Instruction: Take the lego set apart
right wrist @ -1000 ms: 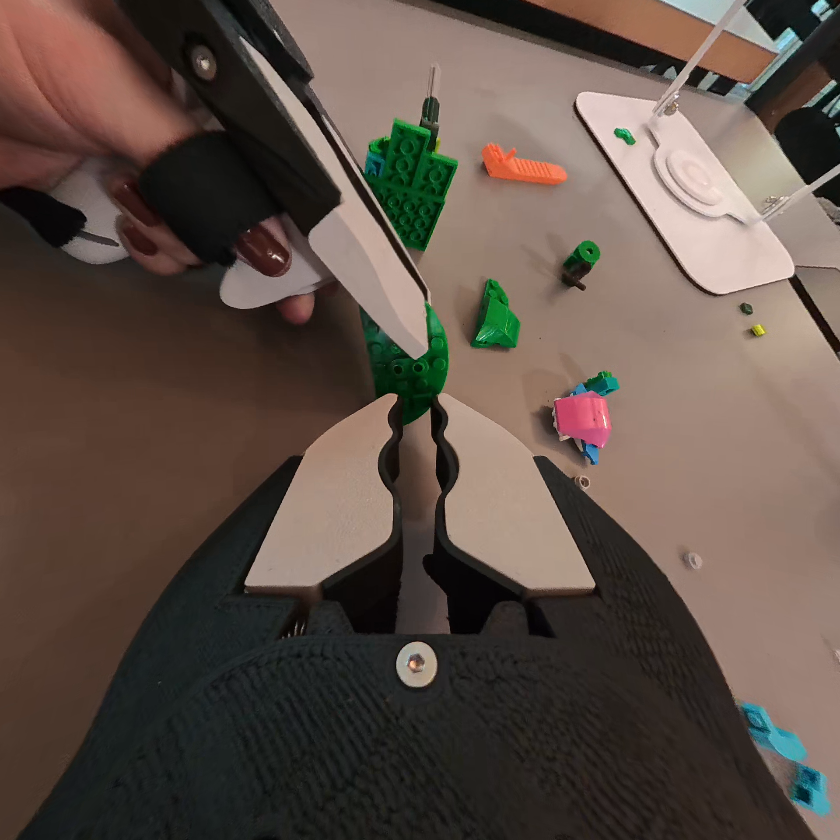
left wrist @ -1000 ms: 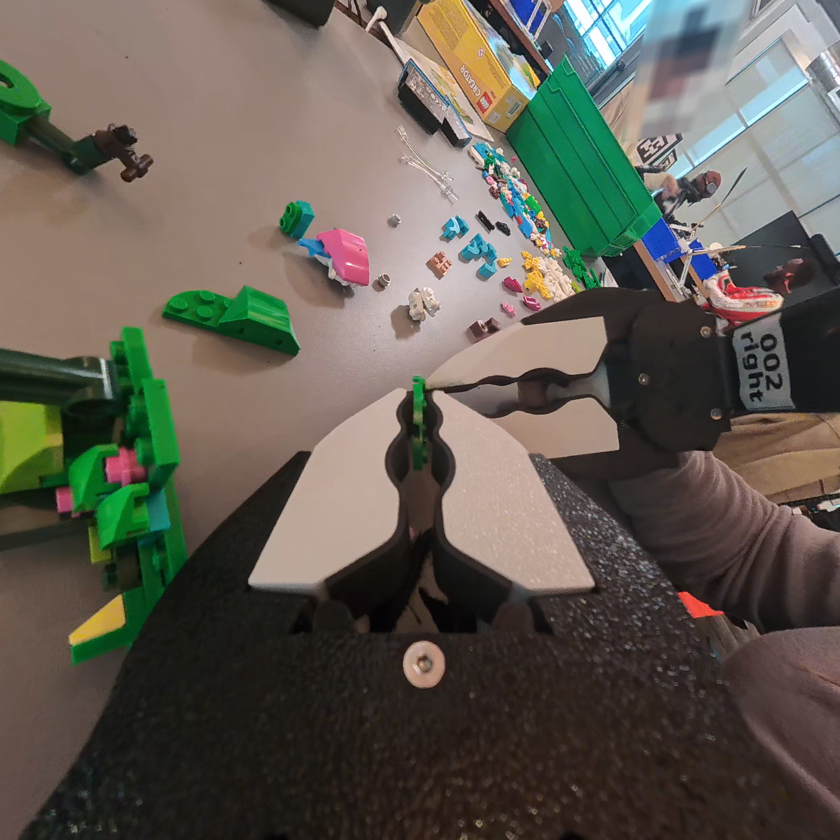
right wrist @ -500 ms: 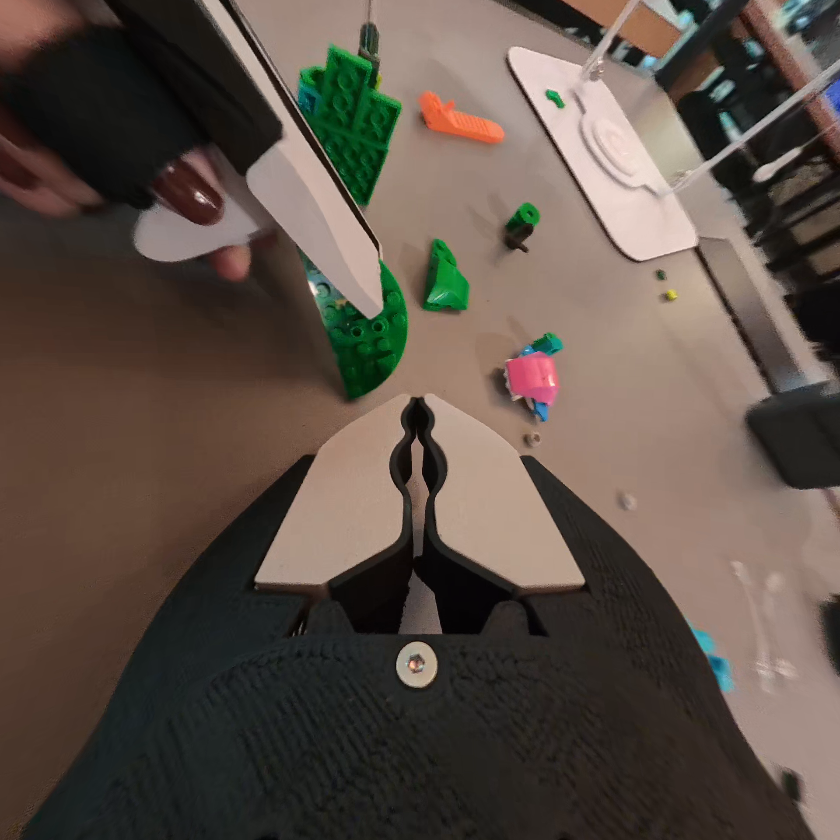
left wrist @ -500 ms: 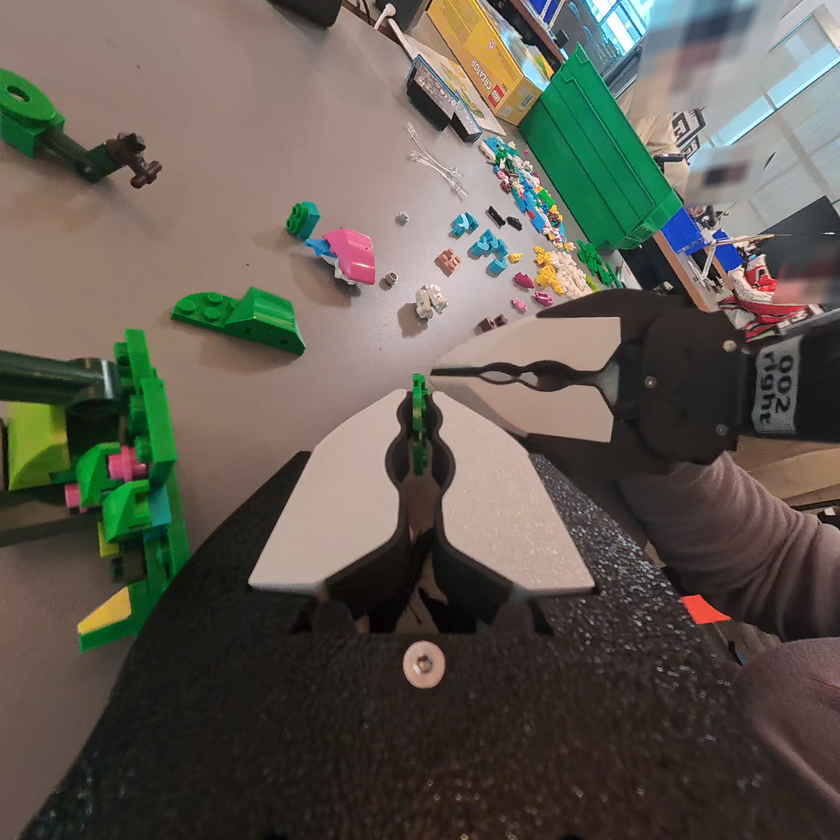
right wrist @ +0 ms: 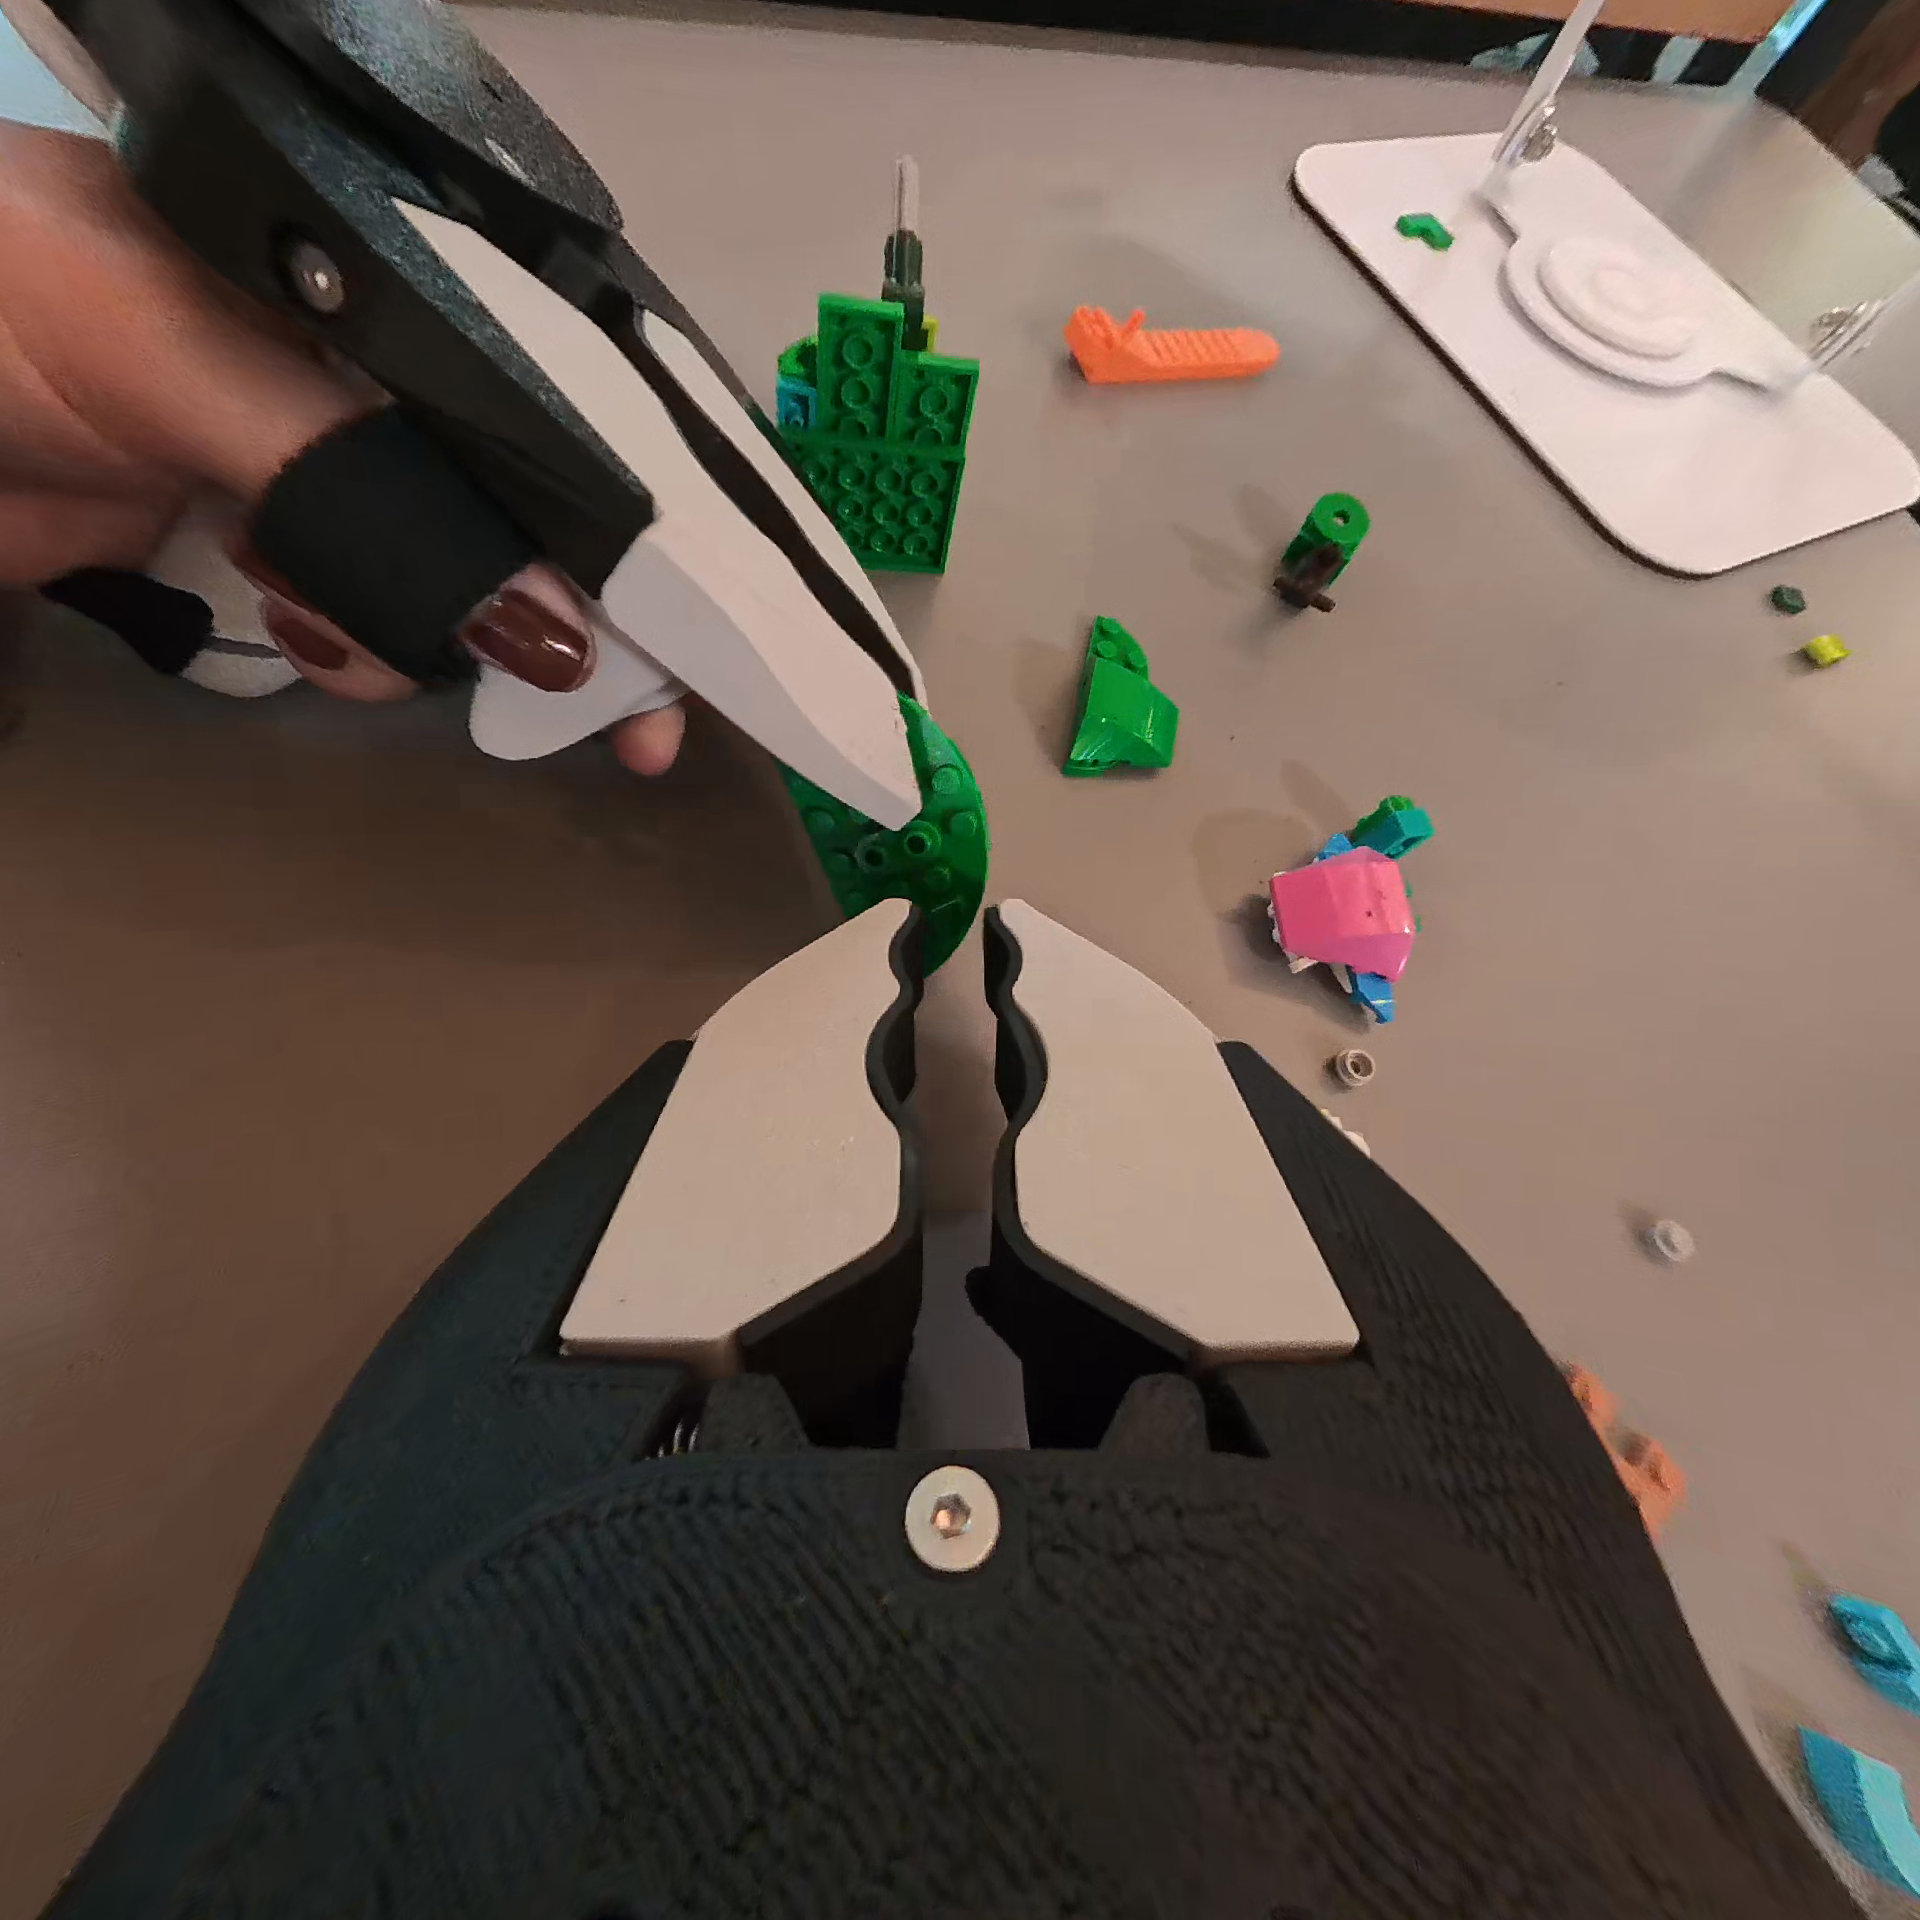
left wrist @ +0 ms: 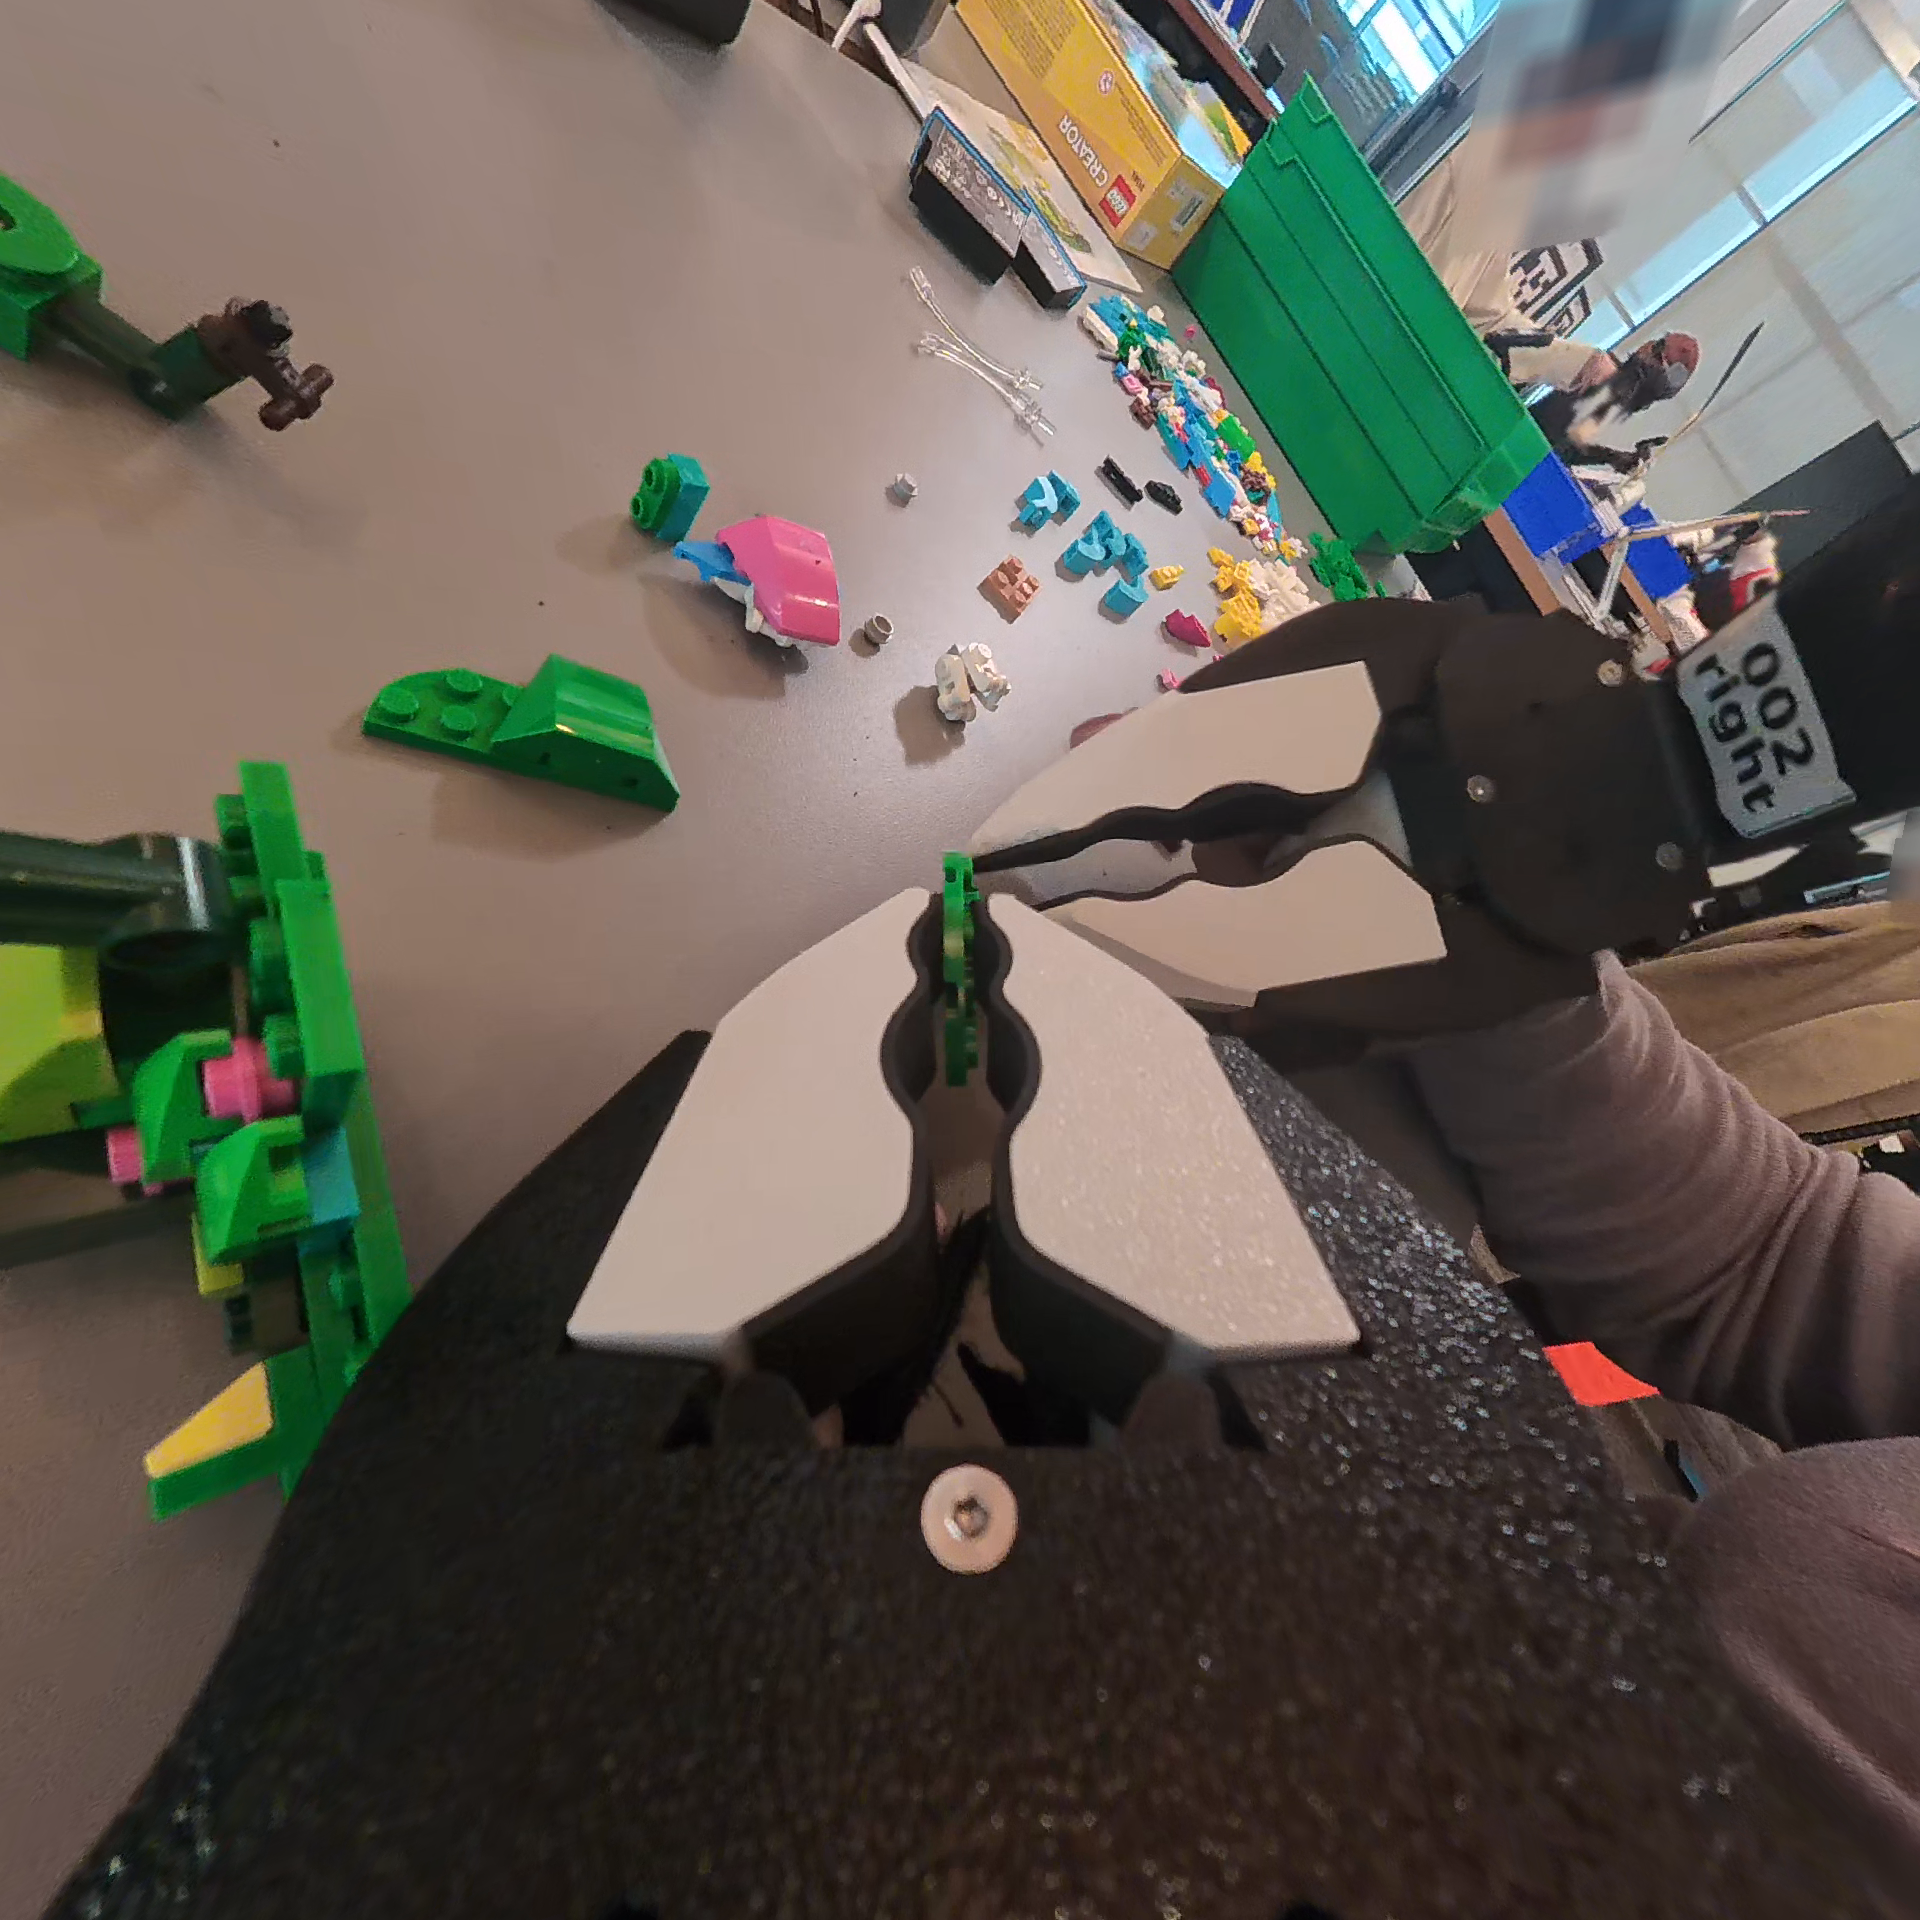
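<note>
My left gripper (left wrist: pixel 956 899) is shut on a round green lego plate (left wrist: pixel 957 966), seen edge-on between its fingers and held above the grey table. In the right wrist view the plate (right wrist: pixel 914 852) shows its studded face under the left gripper (right wrist: pixel 904 790). My right gripper (right wrist: pixel 948 914) is a little open and empty, its tips right at the plate's lower edge. It also shows in the left wrist view (left wrist: pixel 1003 873), coming in from the right. The rest of the green lego build (left wrist: pixel 260 1091) lies on the table at the left, also visible in the right wrist view (right wrist: pixel 883 447).
A green wedge piece (left wrist: pixel 540 727), a pink and blue piece (left wrist: pixel 784 571) and a green and brown piece (left wrist: pixel 156 343) lie on the table. Loose bricks (left wrist: pixel 1195 436), a green bin (left wrist: pixel 1351 343) and a yellow box (left wrist: pixel 1101 114) are farther off. An orange separator (right wrist: pixel 1164 353) and a white board (right wrist: pixel 1621 364) lie beyond. Both grippers' tips are close together, under 4 cm apart. Both grippers' tips are roughly 20 centimetres from the orange separator (right wrist: pixel 1164 353).
My right gripper, shut and drawn back from the plate half a second ago, has opened slightly and come back to the plate's edge. My left gripper keeps hold of the plate.
</note>
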The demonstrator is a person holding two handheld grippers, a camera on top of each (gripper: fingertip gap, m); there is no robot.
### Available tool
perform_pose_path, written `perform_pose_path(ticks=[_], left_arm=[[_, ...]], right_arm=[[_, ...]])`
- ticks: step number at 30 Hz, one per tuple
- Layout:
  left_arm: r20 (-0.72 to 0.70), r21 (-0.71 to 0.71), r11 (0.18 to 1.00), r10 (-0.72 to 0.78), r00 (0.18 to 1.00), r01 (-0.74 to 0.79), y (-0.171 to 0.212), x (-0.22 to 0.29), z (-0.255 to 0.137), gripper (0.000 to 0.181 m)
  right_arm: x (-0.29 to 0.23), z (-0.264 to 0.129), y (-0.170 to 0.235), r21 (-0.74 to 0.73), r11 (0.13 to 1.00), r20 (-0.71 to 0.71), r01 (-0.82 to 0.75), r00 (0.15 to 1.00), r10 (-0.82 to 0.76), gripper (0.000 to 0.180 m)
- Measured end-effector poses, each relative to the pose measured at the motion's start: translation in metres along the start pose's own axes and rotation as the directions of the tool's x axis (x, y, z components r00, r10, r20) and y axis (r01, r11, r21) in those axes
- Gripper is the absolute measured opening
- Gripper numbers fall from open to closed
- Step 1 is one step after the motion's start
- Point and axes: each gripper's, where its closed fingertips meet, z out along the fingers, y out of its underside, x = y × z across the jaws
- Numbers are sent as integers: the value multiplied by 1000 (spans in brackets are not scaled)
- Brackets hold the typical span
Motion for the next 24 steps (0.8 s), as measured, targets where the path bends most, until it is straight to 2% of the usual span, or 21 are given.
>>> perform_pose_path(ticks=[1, 8, 12, 21, 24], left_arm=[[-3, -2, 1000, 0, 1000, 0, 0, 0, 0, 4], [-14, -20, 999, 26, 1000, -26, 3, 2, -2, 4], [-14, -24, 999, 29, 999, -29, 3, 2, -1, 4], [-37, -42, 999, 28, 999, -29, 5, 5, -1, 4], [-34, -37, 999, 15, 999, -16, 5, 3, -1, 3]], right_arm=[[0, 0, 0, 0, 1000, 13, -10, 1000, 10, 8], [-3, 2, 1, -12, 988, 145, -154, 977, 154, 6], [-2, 1, 1, -13, 983, 156, -183, 971, 183, 4], [3, -4, -3, -16, 890, 319, -455, 841, 436, 0], [2, -4, -4, 7, 917, 283, -399, 880, 381, 0]])
